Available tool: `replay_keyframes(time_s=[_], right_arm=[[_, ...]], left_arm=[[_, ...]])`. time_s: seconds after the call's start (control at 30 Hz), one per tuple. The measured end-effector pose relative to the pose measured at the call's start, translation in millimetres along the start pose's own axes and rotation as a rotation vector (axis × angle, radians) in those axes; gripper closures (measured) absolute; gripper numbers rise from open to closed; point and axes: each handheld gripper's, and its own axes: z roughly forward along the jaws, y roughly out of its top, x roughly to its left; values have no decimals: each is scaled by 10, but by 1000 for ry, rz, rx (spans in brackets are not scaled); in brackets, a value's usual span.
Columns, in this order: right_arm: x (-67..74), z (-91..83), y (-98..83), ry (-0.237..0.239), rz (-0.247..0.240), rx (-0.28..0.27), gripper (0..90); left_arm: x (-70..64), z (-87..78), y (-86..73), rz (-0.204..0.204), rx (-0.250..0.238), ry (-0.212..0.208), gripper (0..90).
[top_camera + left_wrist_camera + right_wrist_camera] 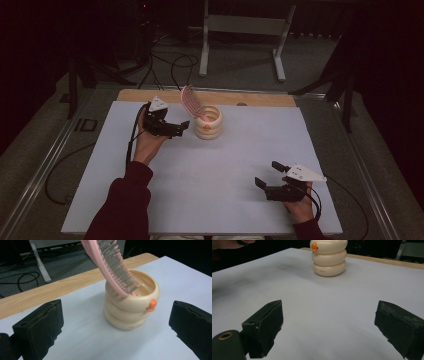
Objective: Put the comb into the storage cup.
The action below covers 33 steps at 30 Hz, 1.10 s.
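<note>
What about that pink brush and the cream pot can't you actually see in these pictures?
- Brush handle: left gripper view, hidden inside the pot.
- Brush top: left gripper view, cut off by the upper edge.
- Pot's rim: right gripper view, cut off by the upper edge.
- Small print low on the pot: both gripper views, too small to read.
- Orange knob: high view, too small to tell its shape.

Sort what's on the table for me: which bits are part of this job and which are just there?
In the job:
- brush, standing tilted in the cup
- cup
- left gripper, open beside the cup

Just there:
- right gripper, open, apart from both
- white mat
- metal frame on the floor behind
</note>
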Motion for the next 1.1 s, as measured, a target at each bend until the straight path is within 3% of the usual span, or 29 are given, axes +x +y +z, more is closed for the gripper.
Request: replay_keyframes(time_s=[0.6, 1.1], right_arm=[[28, 22, 1, 7, -4, 1, 83], [32, 29, 1, 3, -6, 6, 84]], left_arm=[[-37, -277, -231, 55, 34, -25, 0], [-72, -548, -456, 81, 11, 0, 0]])
